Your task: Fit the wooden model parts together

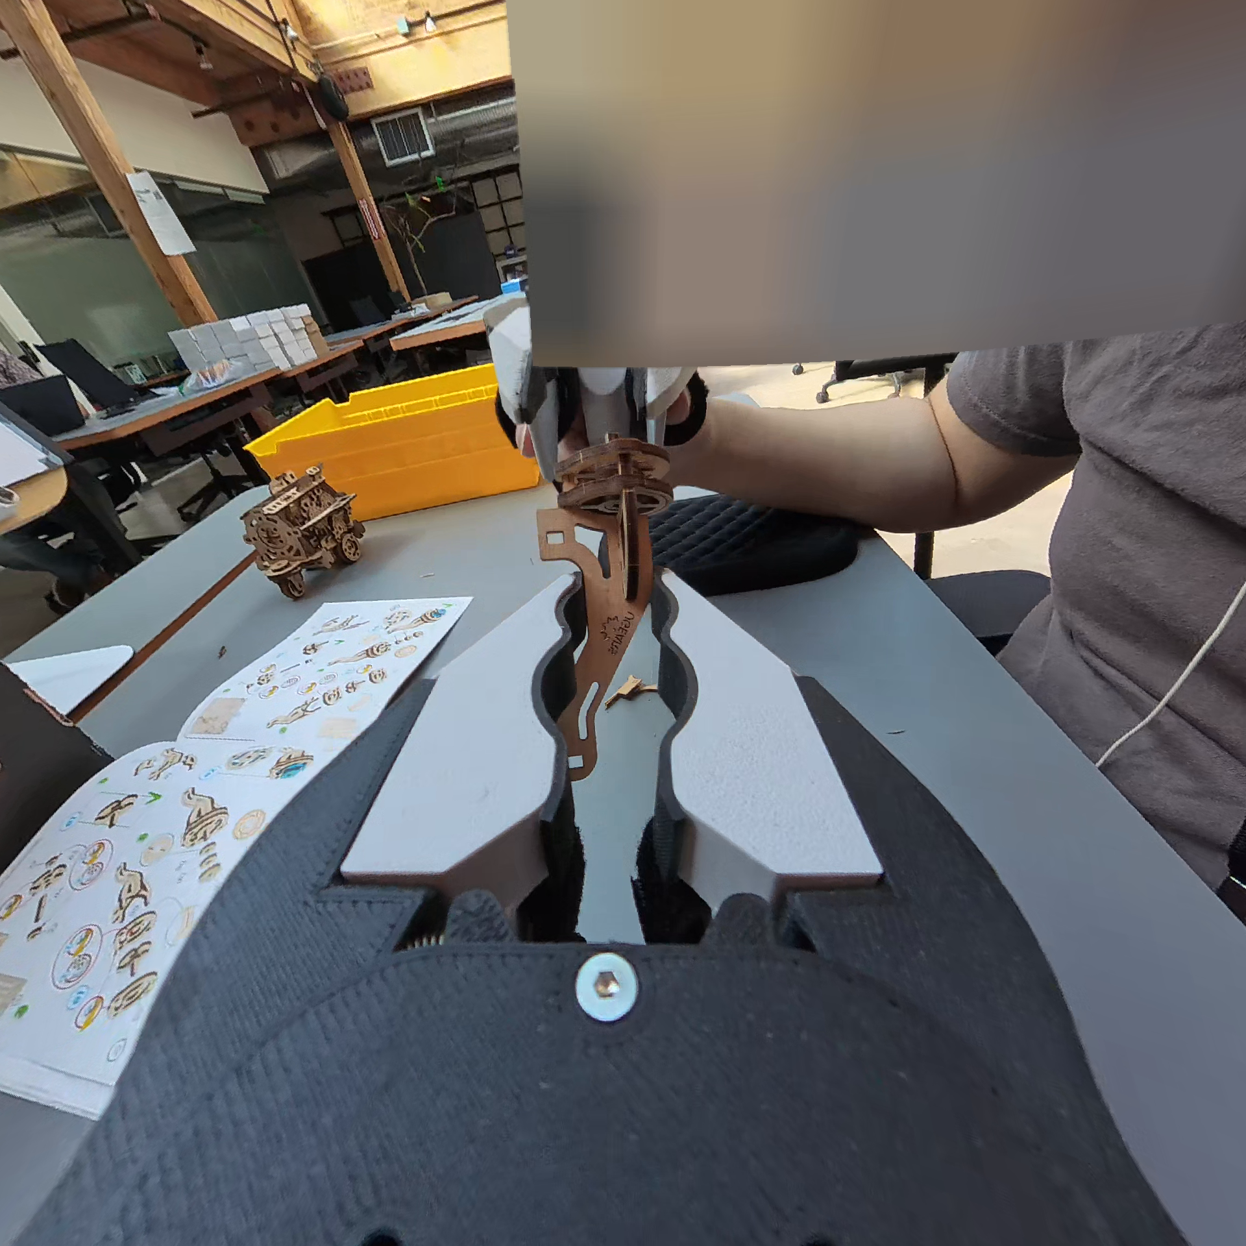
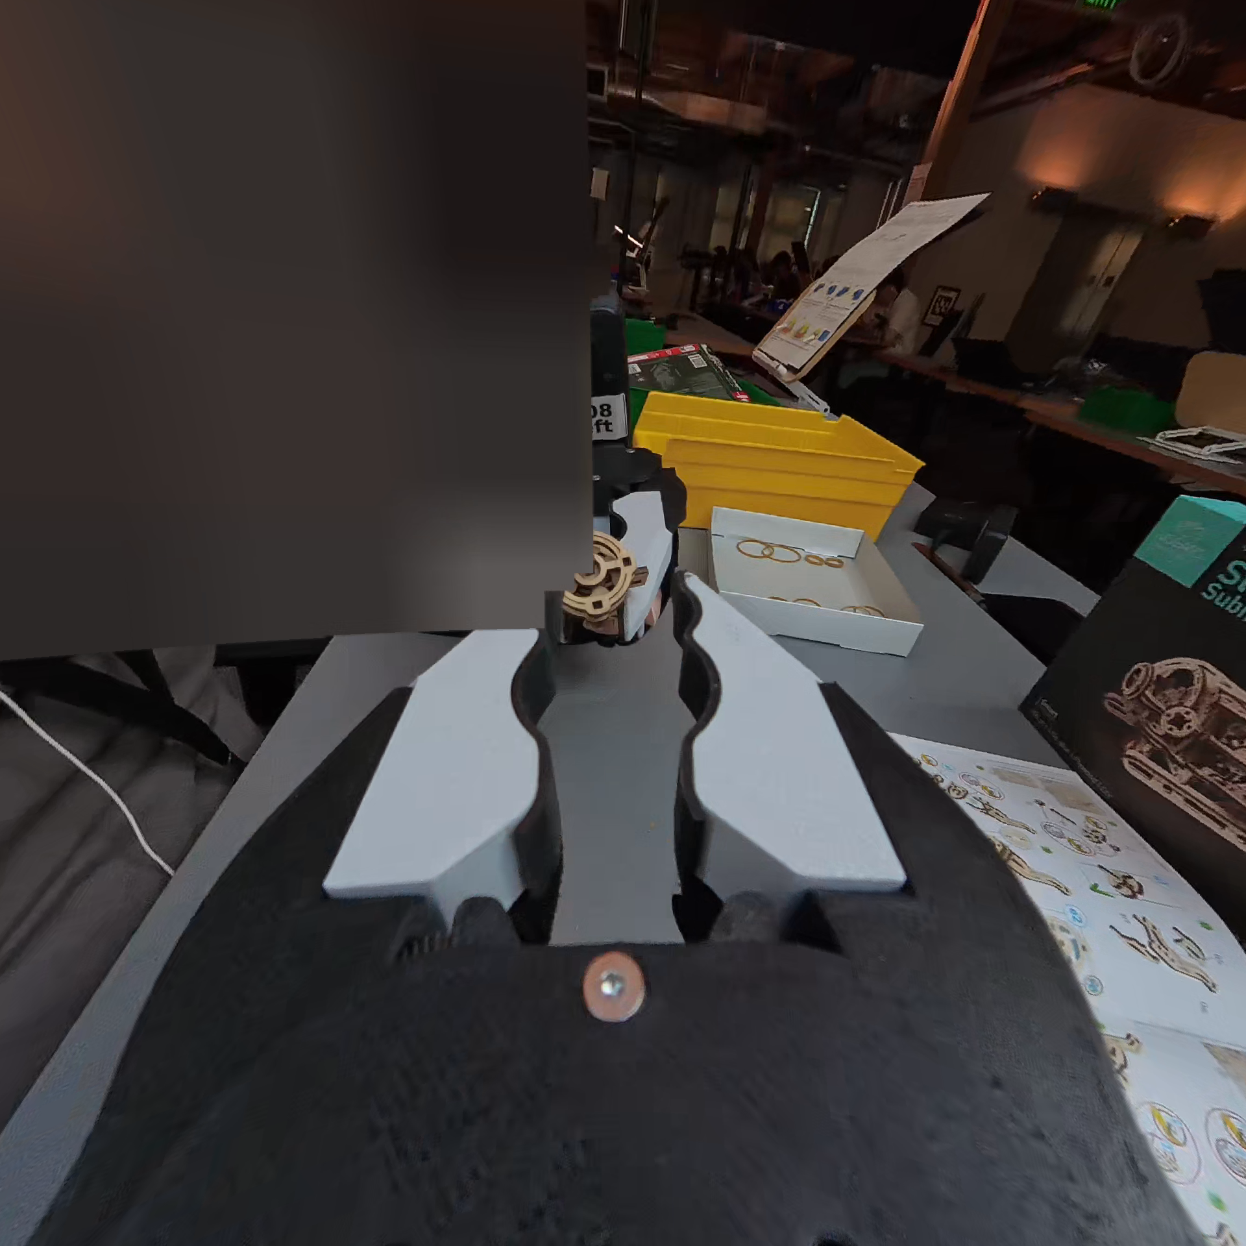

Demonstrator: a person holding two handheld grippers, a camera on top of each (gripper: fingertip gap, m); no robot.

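Spreading across both views, a grey table carried everything, and a person in a grey shirt sat at its edge. A yellow bin stood at the far side. A black kit box stood to the right in the right wrist view, just behind an open instruction sheet lying flat on the table. A black quilted pad lay near the person's forearm.

The left gripper was closed on a curved wooden strip, which ran up between its 2 fingers and clear of the table, tilted slightly. The right gripper was released, nothing between its pads; its 2 fingers came down on either side of the wooden wheel assembly, and whether they touched it could not be told.

A white cardboard tray sat in front of the bin, well apart from the grippers. A finished wooden model vehicle stood on the table between the bin and the instruction sheet.

The wheel assembly, 2 slotted discs stacked on a short axle, sat at the upper end of the strip, touching it. Several tan rubber bands lay in the tray. 1 small wooden piece lay loose on the table below the strip.
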